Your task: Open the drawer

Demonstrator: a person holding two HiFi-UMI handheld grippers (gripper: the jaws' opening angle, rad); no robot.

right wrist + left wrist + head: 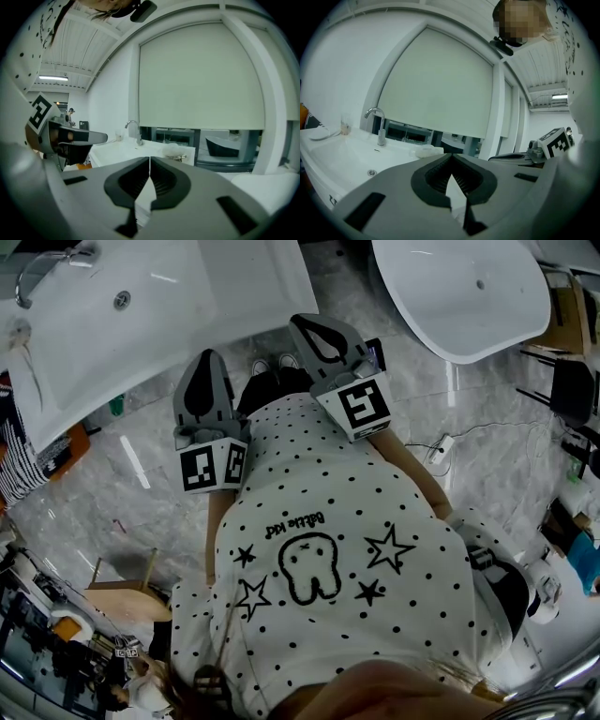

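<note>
My left gripper (pixel 208 360) and right gripper (pixel 306 321) are held side by side in front of a white spotted shirt (pixel 328 549), both pointing toward the floor ahead. The jaws of both are shut with nothing between them, as the left gripper view (pixel 451 155) and right gripper view (pixel 149 159) show. A white vanity with a sink basin (pixel 141 306) and a chrome faucet (pixel 37 263) stands ahead to the left; the faucet (pixel 379 124) also shows in the left gripper view. No drawer front shows in any view.
A white bathtub (pixel 459 296) stands ahead to the right. The floor (pixel 122 484) is grey marble. A power strip with a cable (pixel 439 448) lies on the floor at the right. A large window with a lowered blind (pixel 201 79) rises behind the vanity.
</note>
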